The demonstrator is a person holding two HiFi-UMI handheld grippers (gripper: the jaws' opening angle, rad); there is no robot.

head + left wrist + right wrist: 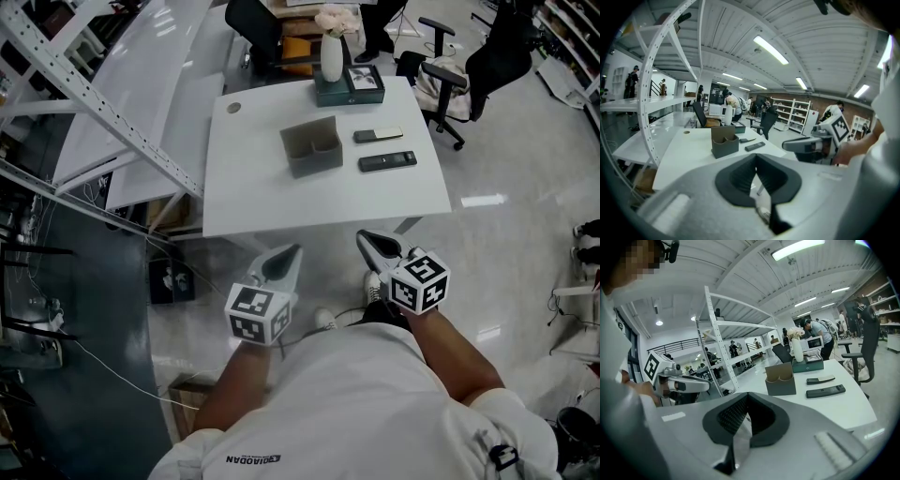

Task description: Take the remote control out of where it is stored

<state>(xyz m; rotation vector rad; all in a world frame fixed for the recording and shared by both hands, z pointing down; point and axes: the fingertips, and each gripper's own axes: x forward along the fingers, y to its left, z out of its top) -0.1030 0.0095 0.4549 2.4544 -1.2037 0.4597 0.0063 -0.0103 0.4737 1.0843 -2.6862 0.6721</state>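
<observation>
White table (pixel 272 202) stands on a glossy floor, with a perforated metal rack (pixel 94 103) along its left side and an office chair (pixel 445 80) off its far right corner.

1. Storage holder (pixel 312 146): grey, two compartments, open top. It stands upright near the middle of the table, slightly toward the far edge.
2. Dark remote control (pixel 387 161): lies flat on the table, just right of the holder and clear of it, toward the right edge.
3. Second remote (pixel 378 135): lies flat just behind the dark one, parallel to it, on the far-edge side; its top is lighter.
4. White vase (pixel 332 58): holds pale flowers and stands upright at the far edge, beside a teal box (pixel 361 86).

Left gripper (pixel 292 250): held in front of the person's body, short of the near edge, over the floor. Its jaws are together, with nothing between them.

Right gripper (pixel 363 237): held level with the left one, also short of the near edge. Its jaws are fully closed and empty.

Both grippers point toward the table and are well apart from the remotes.
</observation>
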